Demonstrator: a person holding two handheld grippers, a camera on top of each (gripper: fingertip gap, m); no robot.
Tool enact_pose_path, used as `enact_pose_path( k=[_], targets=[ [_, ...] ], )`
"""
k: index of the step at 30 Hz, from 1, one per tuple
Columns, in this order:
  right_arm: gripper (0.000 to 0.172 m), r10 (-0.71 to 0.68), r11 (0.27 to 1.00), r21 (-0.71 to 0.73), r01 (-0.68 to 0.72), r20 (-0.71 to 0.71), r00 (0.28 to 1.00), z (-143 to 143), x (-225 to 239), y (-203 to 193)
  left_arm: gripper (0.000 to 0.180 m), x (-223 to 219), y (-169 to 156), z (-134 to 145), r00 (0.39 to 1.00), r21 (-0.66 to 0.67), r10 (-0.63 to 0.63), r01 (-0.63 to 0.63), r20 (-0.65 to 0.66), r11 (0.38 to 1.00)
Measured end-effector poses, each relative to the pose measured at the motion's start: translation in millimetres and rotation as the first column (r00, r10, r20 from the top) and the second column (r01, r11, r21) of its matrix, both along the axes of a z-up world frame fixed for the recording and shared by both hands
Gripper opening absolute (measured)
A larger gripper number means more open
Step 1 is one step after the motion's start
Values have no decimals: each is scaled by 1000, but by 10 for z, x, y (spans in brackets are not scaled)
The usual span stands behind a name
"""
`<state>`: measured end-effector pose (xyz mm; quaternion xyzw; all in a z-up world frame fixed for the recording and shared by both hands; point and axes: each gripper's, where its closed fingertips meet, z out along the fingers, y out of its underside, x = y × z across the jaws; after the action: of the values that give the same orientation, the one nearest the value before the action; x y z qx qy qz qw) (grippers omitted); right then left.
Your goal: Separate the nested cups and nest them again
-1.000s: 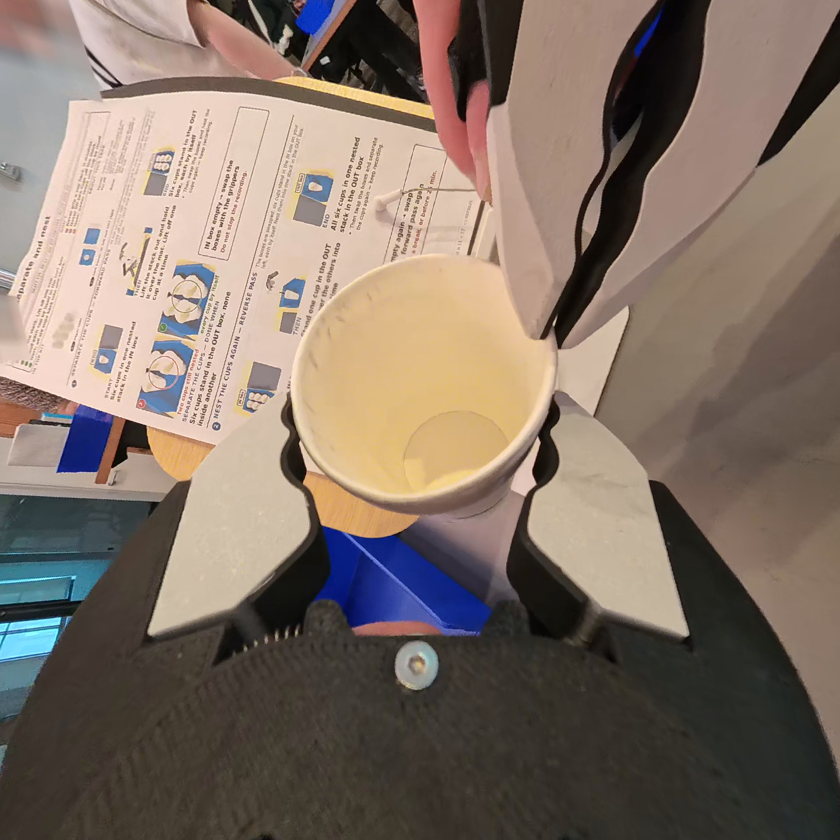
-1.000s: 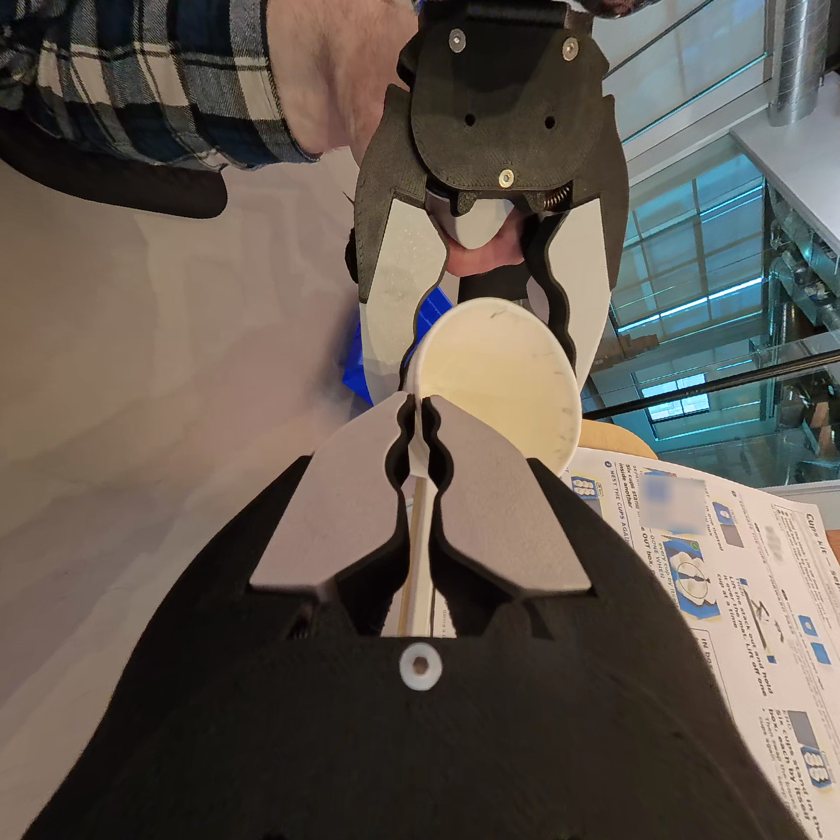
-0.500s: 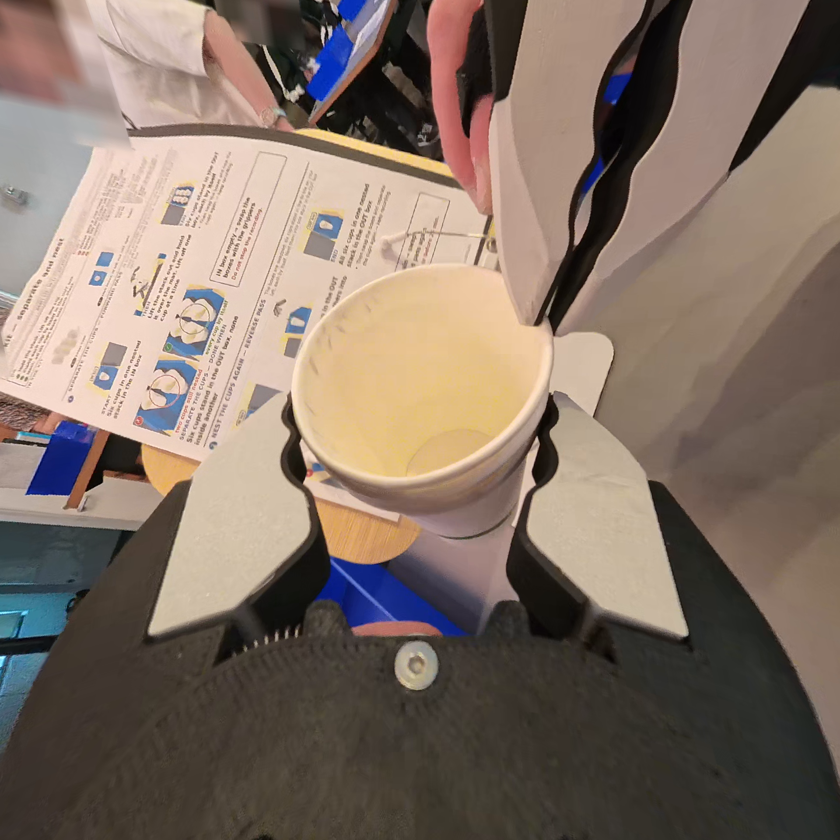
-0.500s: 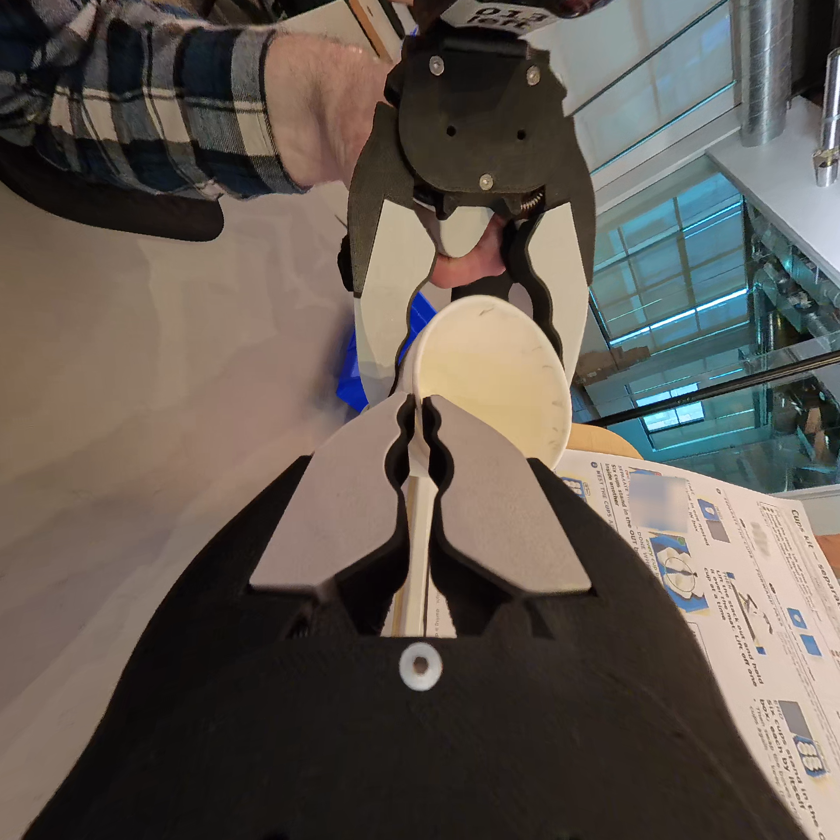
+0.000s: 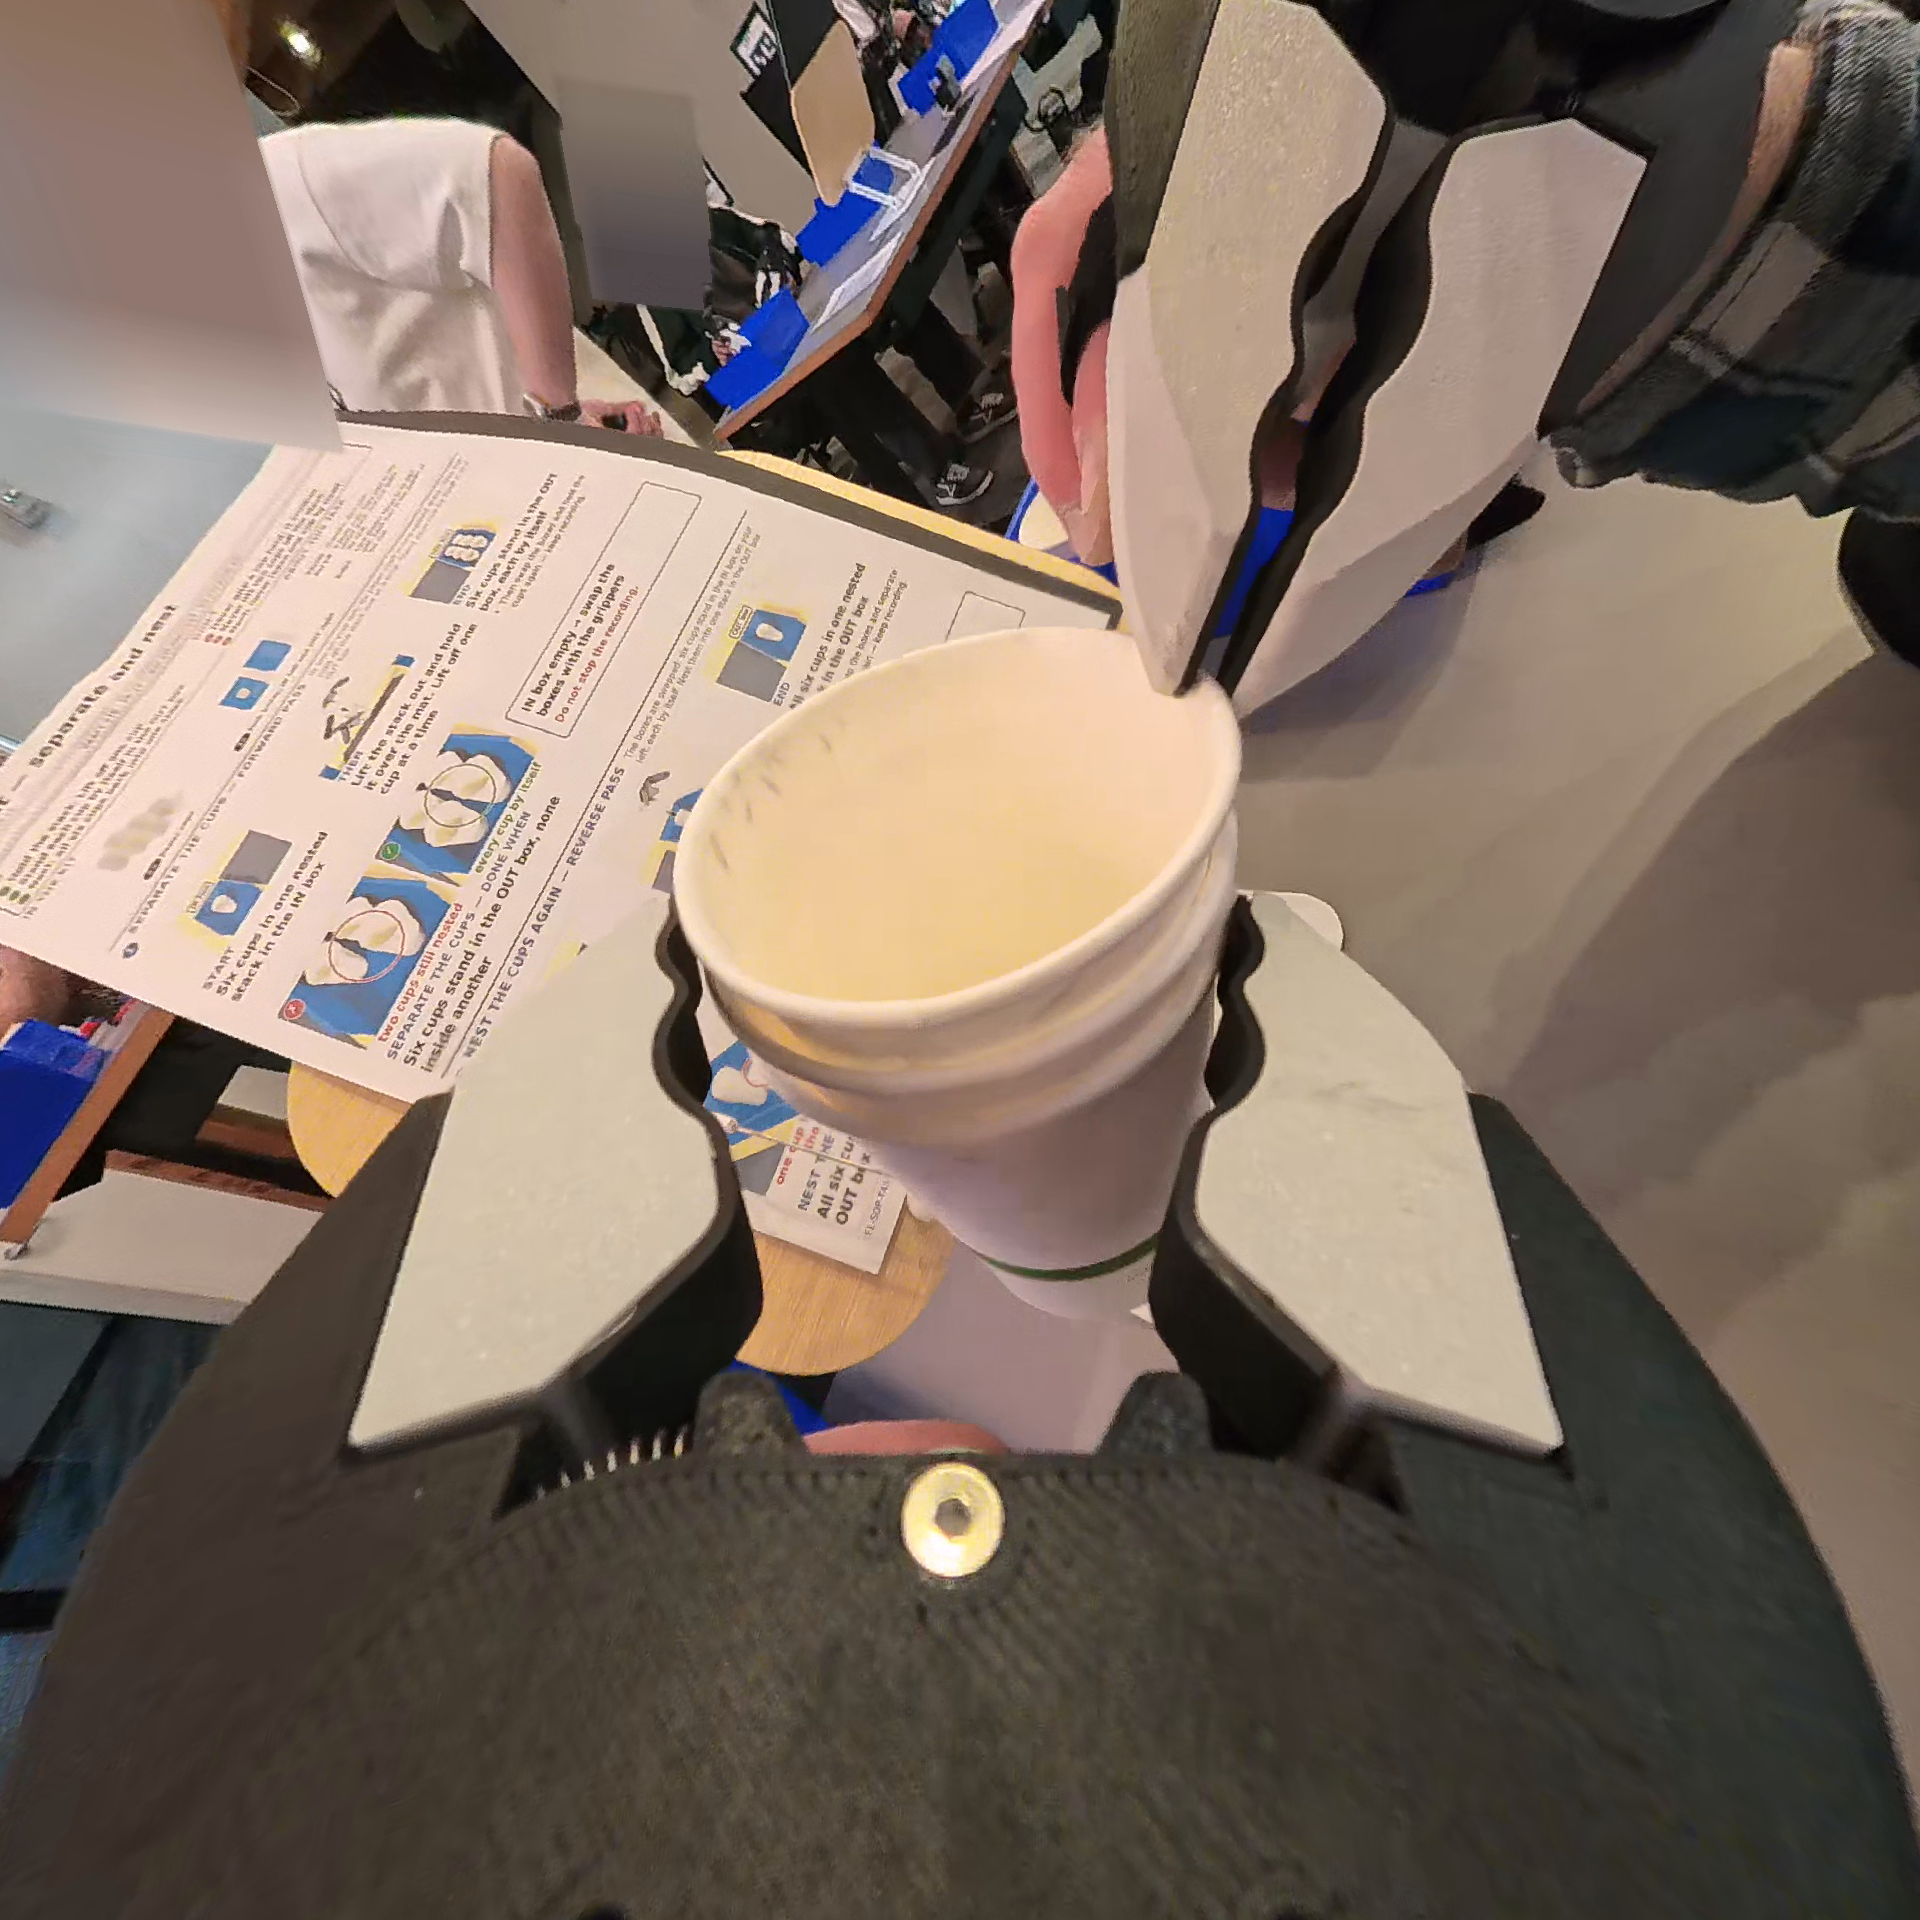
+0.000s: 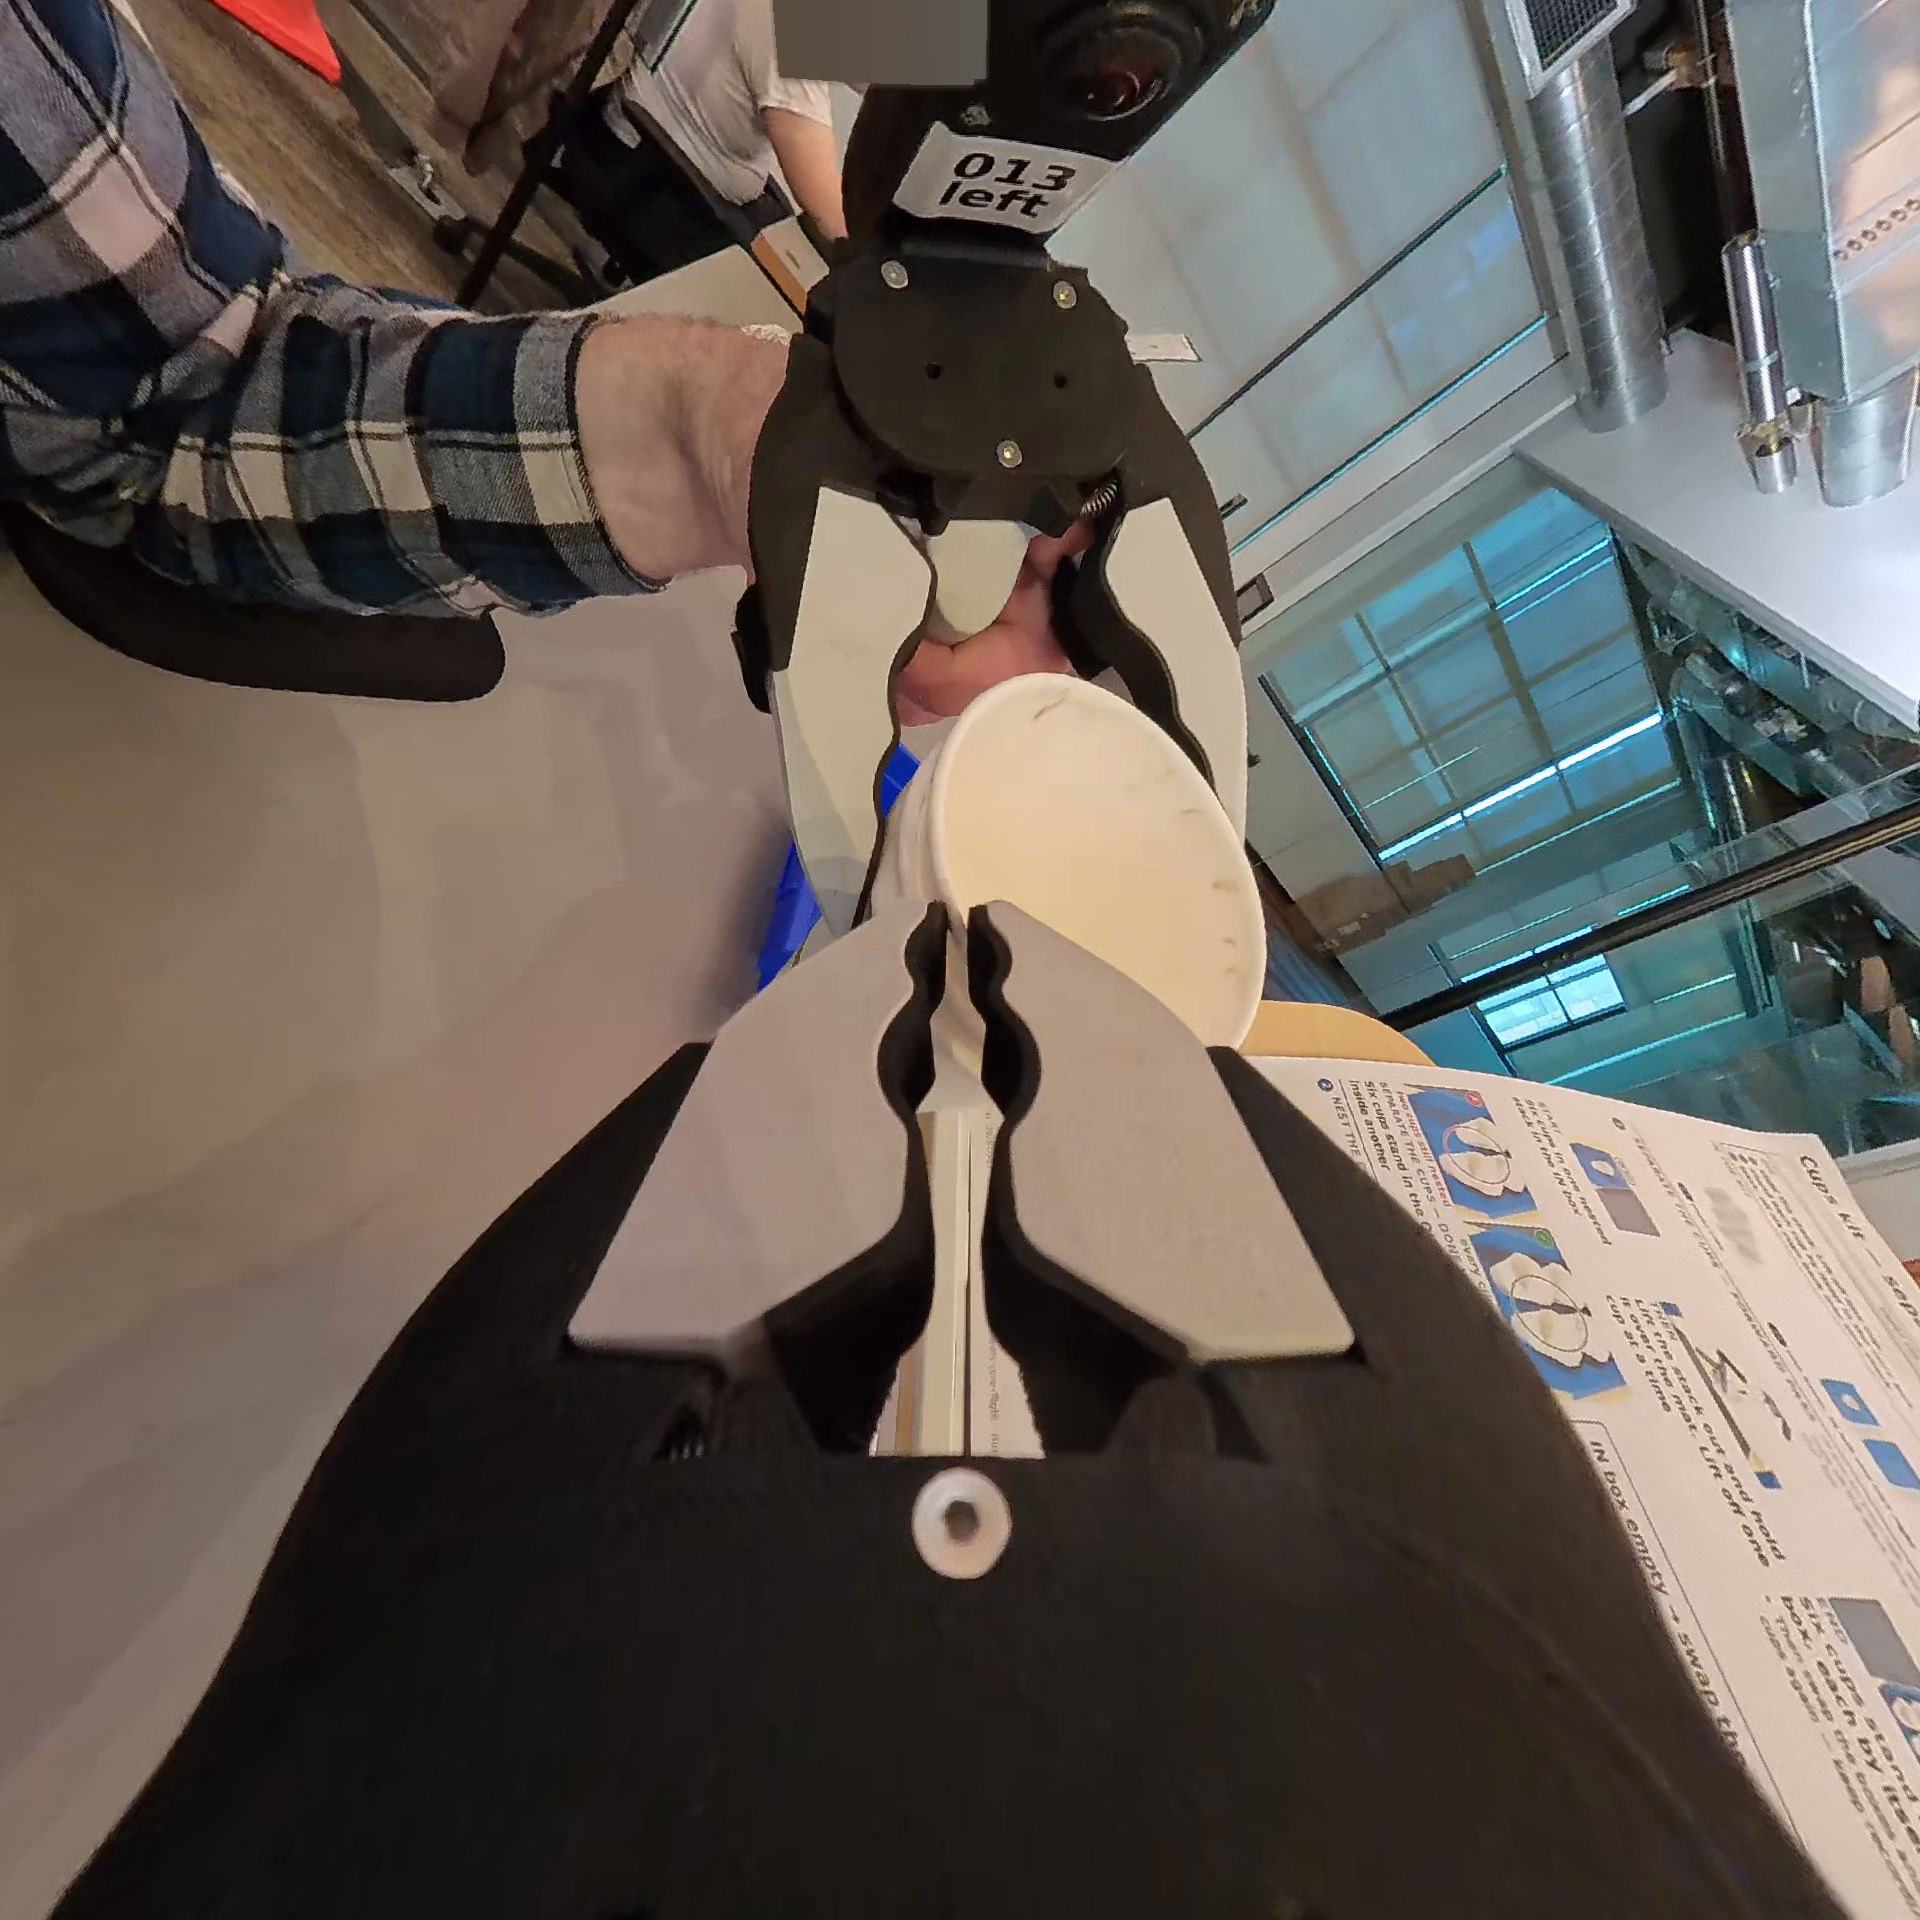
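Note:
A stack of white paper cups (image 5: 1039,1164) is held in the air between the wide-set fingers of my left gripper (image 5: 956,925), whose pads press on its sides. The top cup (image 5: 935,852) sits partly raised out of the stack, with the rims below it showing. My right gripper (image 6: 961,920) is shut on the near edge of the top cup's rim (image 6: 1101,862). In the left wrist view it comes down from above (image 5: 1184,681). The right wrist view shows the left gripper (image 6: 1039,862) facing me with the stack (image 6: 904,831) in its jaws.
A printed instruction sheet (image 5: 416,727) lies on a round wooden table (image 5: 831,1309) below and to the left. A blue box (image 6: 790,904) shows behind the left gripper. A plaid sleeve (image 6: 260,416) reaches in from the left. People stand in the background. The grippers' ends are close to 5 cm from one another.
The top cup has slid partly out of the stack, so the rims under it now show. Both grippers have kept their hold and have tilted and moved a little.

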<state>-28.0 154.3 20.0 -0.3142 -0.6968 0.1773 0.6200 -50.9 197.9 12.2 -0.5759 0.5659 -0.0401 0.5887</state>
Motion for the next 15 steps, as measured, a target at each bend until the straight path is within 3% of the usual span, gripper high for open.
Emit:
enact_pose_path(
  k=[5, 15],
  targets=[
    [4, 10, 1000, -12, -11, -17, 1000, 22, -3, -6, 95, 6, 0, 0, 999, -24, -20, 21, 26, 1000],
    [4, 58, 997, -37, -62, -96, 994, 144, 38, -45, 95, 92, -82, 84, 970, -133, -142, 170, 200, 976]
  ],
)
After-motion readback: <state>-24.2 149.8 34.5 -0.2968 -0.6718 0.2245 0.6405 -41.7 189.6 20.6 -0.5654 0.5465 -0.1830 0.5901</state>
